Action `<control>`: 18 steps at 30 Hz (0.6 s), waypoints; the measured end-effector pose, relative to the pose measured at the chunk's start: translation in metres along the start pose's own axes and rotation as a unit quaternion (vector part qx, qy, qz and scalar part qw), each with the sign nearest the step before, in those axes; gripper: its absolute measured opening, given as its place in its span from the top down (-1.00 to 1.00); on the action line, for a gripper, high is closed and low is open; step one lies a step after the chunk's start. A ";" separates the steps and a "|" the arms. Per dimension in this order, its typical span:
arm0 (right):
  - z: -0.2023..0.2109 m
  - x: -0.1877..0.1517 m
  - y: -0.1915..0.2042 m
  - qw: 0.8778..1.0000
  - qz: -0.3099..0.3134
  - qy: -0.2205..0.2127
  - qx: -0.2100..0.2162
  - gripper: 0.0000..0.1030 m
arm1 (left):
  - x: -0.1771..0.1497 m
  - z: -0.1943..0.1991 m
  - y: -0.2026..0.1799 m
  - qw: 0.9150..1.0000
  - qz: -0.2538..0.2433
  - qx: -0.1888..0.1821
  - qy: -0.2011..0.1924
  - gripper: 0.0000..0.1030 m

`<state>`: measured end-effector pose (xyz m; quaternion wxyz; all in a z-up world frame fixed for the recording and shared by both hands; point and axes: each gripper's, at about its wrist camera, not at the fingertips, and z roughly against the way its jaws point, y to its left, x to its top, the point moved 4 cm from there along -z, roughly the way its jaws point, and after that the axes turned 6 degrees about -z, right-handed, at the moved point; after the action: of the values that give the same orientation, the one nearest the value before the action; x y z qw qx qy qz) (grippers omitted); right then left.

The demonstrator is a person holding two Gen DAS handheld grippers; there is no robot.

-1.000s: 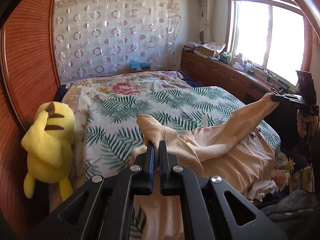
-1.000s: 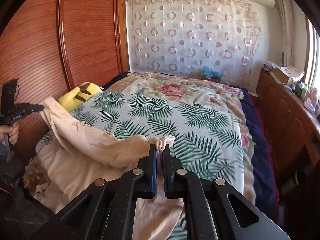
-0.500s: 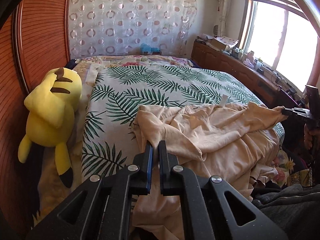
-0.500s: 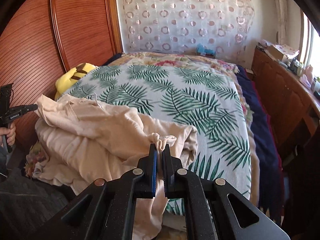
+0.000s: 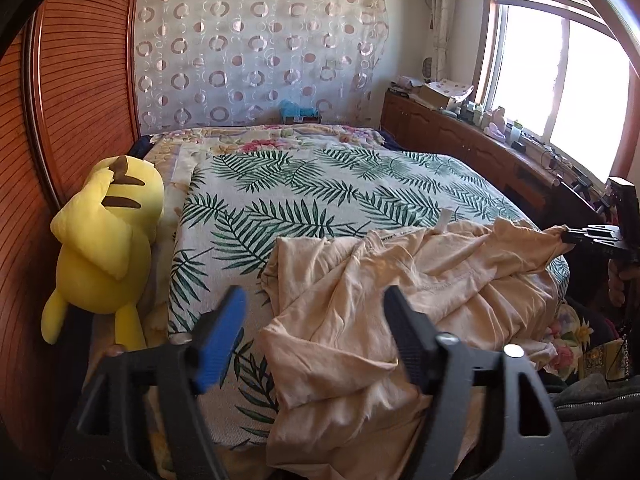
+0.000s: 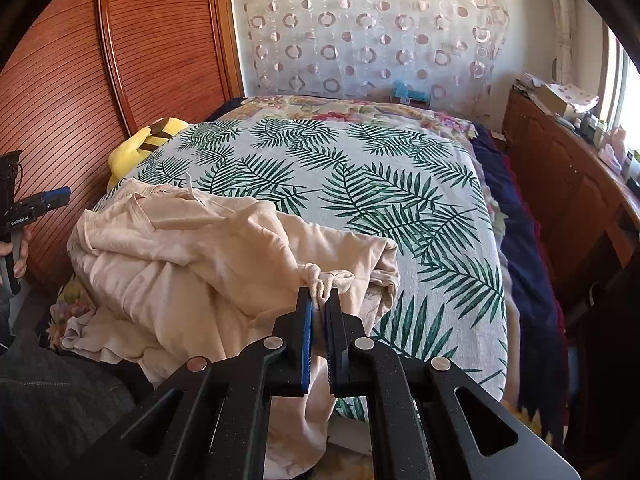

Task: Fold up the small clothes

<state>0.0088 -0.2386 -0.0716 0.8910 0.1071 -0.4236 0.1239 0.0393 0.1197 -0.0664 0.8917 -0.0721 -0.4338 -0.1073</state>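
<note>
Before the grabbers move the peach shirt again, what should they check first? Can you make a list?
1. Left gripper has let go: ok, its jaws stand wide apart with nothing between them.
2. Right gripper has a firm hold: ok, its jaws are shut on a bunched corner of the peach shirt.
3. Shirt lies flat for folding: not ok, it is crumpled in a heap, part hanging over the near edge of the bed.
4. Room on the leaf blanket to spread it: ok, the far part is bare.
5. Yellow plush toy out of the way: ok, it sits apart, at the bed's side.
</note>
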 end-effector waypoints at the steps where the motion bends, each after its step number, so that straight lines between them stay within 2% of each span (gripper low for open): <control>1: 0.001 0.000 0.001 1.000 0.003 -0.002 -0.001 0.90 | 0.000 -0.003 0.001 1.000 0.004 -0.003 0.002 -0.55; 5: 0.003 0.001 0.001 1.000 0.012 -0.005 -0.008 0.85 | 0.001 -0.016 0.007 1.000 0.013 0.015 0.014 -0.55; 8: 0.004 0.001 0.002 1.000 0.018 -0.008 -0.008 0.83 | 0.002 -0.023 0.008 1.000 0.012 0.013 0.020 -0.55; 11: 0.003 0.001 0.000 1.000 0.022 -0.009 -0.016 0.52 | 0.002 -0.029 0.007 0.999 0.007 0.020 0.024 -0.55; 13: 0.001 0.003 -0.004 0.999 0.021 -0.012 -0.022 0.15 | 0.003 -0.032 0.008 0.999 0.008 0.020 0.027 -0.55; 18: -0.010 0.008 -0.014 0.999 0.014 -0.013 -0.032 0.10 | 0.006 -0.041 0.013 0.999 0.017 0.023 0.030 -0.55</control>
<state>0.0251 -0.2479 -0.0723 0.8863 0.0742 -0.4405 0.1218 0.0767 0.1223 -0.0874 0.9073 -0.0556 -0.4083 -0.0841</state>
